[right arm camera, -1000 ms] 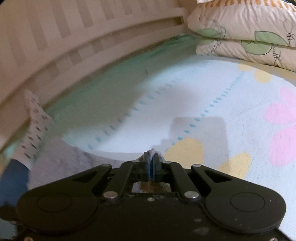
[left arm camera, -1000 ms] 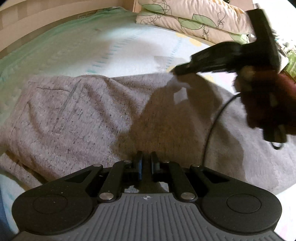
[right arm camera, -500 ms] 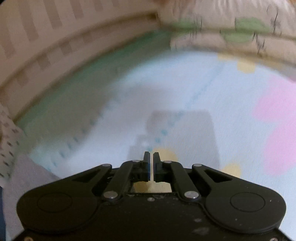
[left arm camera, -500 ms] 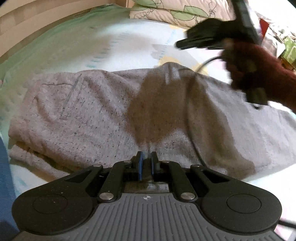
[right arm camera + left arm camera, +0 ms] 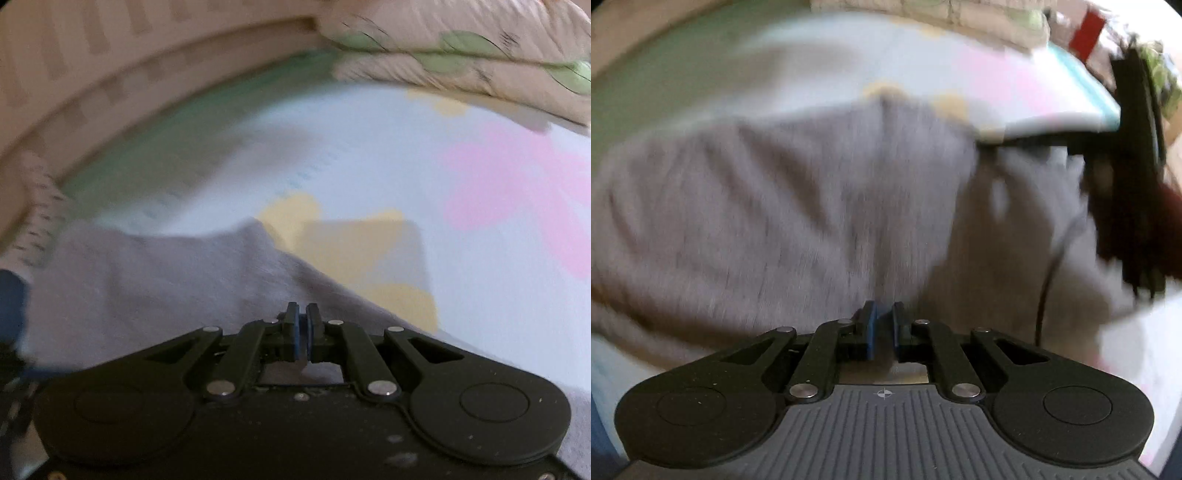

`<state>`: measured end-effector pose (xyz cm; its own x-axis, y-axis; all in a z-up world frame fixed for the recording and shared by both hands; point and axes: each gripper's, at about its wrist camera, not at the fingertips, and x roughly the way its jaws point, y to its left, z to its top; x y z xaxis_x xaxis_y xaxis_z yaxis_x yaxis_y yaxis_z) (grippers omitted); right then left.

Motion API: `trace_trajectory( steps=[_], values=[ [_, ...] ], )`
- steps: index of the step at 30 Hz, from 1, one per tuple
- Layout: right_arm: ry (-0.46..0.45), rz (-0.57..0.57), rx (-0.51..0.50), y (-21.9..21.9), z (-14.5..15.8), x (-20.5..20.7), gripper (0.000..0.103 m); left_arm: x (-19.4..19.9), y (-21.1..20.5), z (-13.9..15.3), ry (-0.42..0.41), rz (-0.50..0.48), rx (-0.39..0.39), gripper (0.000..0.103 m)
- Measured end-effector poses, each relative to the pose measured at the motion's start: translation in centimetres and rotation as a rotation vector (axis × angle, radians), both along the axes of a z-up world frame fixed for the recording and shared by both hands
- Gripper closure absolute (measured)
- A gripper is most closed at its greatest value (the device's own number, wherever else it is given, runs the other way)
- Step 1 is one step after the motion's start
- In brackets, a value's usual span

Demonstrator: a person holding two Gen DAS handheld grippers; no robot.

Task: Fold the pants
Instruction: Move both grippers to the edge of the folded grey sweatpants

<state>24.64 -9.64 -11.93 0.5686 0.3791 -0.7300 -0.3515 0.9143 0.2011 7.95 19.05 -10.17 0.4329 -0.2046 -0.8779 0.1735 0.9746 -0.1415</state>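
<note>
— What sort of place is this?
— A bedroom in a home. The floor of the scene is a bed with a pale sheet (image 5: 369, 155) printed with pink and yellow shapes.
— Anything else?
— Two stacked leaf-print pillows (image 5: 461, 59) at the far end, a striped wall (image 5: 110, 48) alongside, and grey pants (image 5: 794, 206) spread on the sheet.

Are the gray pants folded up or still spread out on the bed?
Partly folded: the gray pants lie in a wide band across the bed sheet, apparently doubled over. Blur hides the layers.
</note>
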Motion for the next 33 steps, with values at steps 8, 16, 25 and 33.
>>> trace_trajectory(
  steps=[8, 16, 25, 33],
  values=[
    [-0.012, -0.064, 0.058, -2.1, 1.7, -1.0, 0.095, -0.1, 1.8, 2.1, 0.013, 0.028, -0.016, 0.094],
    [-0.064, 0.197, 0.116, 1.1, 3.9, -10.5, 0.093, 1.5, 3.6, 3.8, -0.061, 0.150, 0.017, 0.094],
    [-0.007, 0.256, 0.064, 2.5, 1.3, -17.6, 0.092, 1.1, 1.6, 3.6, -0.040, 0.138, 0.040, 0.094],
    [-0.066, 0.029, 0.111, -4.1, 3.6, -16.7, 0.091, 1.1, -4.1, 3.6, -0.095, 0.009, 0.026, 0.094]
  ],
)
